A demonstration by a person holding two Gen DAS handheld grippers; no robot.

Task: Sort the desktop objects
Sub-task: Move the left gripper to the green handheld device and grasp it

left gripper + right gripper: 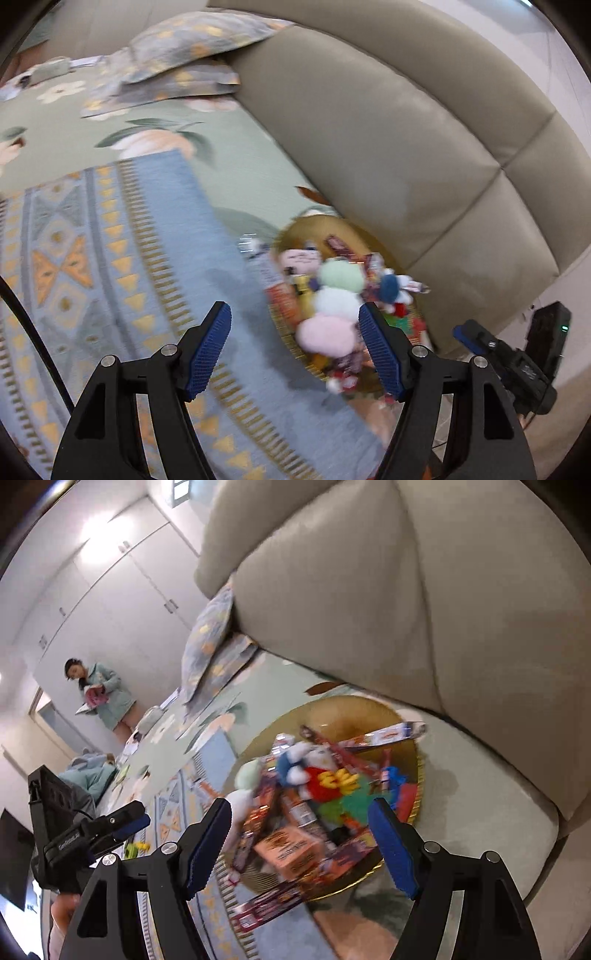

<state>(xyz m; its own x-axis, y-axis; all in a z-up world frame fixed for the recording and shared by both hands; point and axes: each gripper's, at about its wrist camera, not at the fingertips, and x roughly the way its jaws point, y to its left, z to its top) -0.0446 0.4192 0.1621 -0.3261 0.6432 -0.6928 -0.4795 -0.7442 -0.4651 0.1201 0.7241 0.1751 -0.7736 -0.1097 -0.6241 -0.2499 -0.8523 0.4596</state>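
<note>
Toys and snack packs fill one gold tray (pixel 419 775); both grippers' jaws gape empty.

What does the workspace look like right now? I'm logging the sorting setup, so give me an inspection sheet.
Surface: bed with green floral sheet and blue patterned blanket.
Job's things: gold round tray against the headboard, heaped with plush toys and snack packets.
Clutter: small yellow-green item on the blanket; papers farther up the bed.
Grippers: left tongs open, empty; right tongs open, empty; both above the tray.
Cables: black cable at left edge.
Surroundings: padded beige headboard, pillow, white wardrobes, person standing.
</note>
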